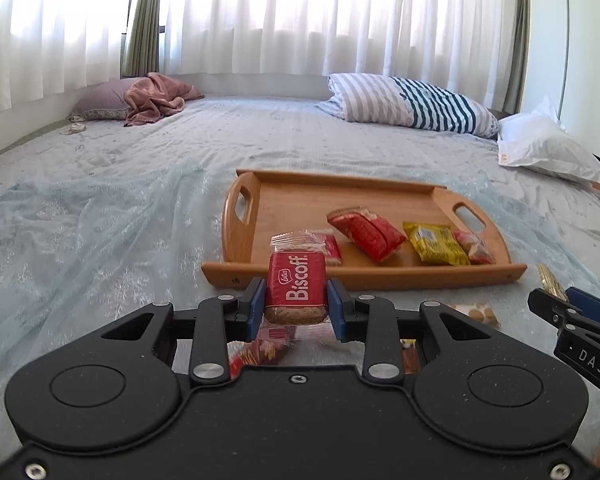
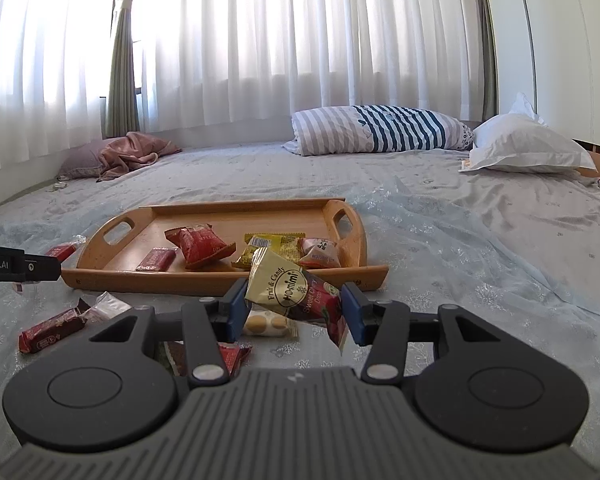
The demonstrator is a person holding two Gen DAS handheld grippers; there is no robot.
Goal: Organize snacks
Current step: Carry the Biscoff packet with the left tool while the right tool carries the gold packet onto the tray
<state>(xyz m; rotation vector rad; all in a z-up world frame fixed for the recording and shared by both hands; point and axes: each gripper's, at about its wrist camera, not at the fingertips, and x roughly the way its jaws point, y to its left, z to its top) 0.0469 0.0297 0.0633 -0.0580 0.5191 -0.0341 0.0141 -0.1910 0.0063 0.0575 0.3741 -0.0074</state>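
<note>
- Here, a bed [image 2: 440, 216] under a pale patterned sheet carries everything, with white curtains [image 2: 280, 40] behind it.
- A wooden tray [image 2: 220, 280] with cut-out handles lies flat on the sheet; it is the landmark for the rest.
- Far behind the tray, a striped pillow [image 2: 380, 130] lies to its right beside a white pillow [image 2: 528, 144]; to its left a pink cloth [image 2: 132, 154] is heaped over a mauve pillow.
- The left gripper [image 1: 296, 304] sits just in front of the tray's near rim, its blue pads pressed on both sides of an upright Biscoff packet [image 1: 296, 286].
- The right gripper [image 2: 294, 306] is also before the near rim, jaws clamped on a tilted Homimi candy packet [image 2: 290, 294].
- On the tray floor lie a red crumpled bag [image 2: 198, 246], a yellow packet [image 2: 276, 246] to its right, a pink-and-white packet [image 2: 318, 254] by the right handle, and a small red biscuit packet [image 2: 158, 260] to the left.
- In front of the tray, loose on the sheet, lie a dark red bar [image 2: 52, 330], a clear packet of round pale biscuits [image 2: 268, 324], and a red wrapper [image 2: 232, 356] partly hidden under the right gripper.
</note>
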